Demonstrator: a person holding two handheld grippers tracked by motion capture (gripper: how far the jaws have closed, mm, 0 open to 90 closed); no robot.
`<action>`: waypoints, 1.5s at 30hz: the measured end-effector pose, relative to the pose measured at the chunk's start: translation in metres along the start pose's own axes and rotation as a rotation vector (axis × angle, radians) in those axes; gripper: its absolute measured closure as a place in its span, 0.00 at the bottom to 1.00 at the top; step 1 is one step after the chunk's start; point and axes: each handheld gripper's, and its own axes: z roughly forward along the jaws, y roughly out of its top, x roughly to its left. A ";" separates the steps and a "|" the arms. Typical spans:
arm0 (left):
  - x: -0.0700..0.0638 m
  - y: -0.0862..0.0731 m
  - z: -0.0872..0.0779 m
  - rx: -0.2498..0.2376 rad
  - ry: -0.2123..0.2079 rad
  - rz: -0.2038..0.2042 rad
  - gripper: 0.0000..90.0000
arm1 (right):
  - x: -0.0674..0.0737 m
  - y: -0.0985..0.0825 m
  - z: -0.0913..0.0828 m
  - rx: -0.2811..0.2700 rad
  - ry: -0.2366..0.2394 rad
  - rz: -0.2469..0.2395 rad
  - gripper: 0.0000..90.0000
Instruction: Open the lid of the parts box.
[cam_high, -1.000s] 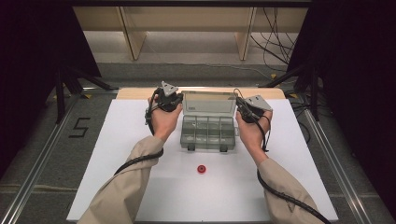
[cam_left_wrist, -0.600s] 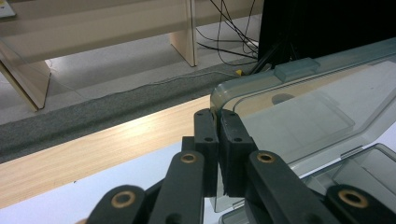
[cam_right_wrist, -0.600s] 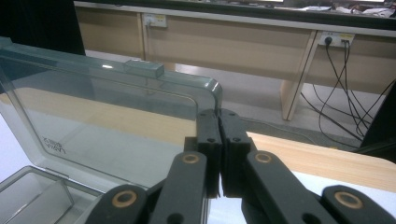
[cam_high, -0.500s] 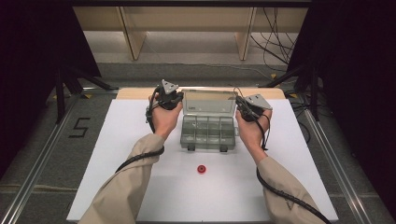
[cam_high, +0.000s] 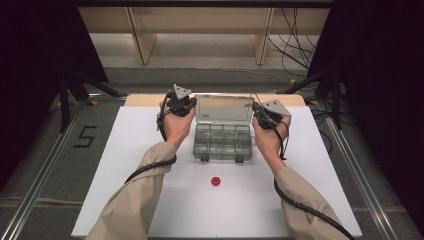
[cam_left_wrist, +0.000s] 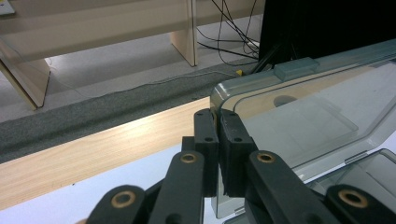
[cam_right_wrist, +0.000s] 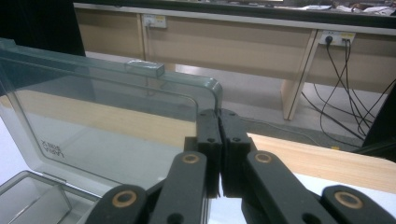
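Both grippers are pinched tight on the raised lid of the clear plastic organiser box: the left gripper has its matte black jaws pressed together over the lid's rounded left corner, and the right gripper clamps the opposite corner the same way. That lid is a smooth, see-through sheet with a moulded rim and a small latch tab on its top edge, and it stands about upright off the box's far side. Below it the box's tray is split by thin walls into small square compartments, with two latches on its near edge. It sits toward the far end of a white tabletop, whose far edge is a pale wood strip. Nearer than the box, well apart from it, lies a small red round piece, with bare white surface all around it.
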 end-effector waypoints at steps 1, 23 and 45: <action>0.000 0.000 0.000 0.001 0.001 0.001 0.96 | 0.000 0.000 0.000 0.002 -0.001 0.001 0.99; -0.007 0.001 0.006 -0.007 0.045 0.008 0.99 | 0.002 -0.005 0.000 0.028 0.006 -0.003 0.98; -0.007 -0.008 0.019 0.036 0.028 0.021 0.94 | -0.008 -0.013 0.011 0.050 0.006 0.012 0.91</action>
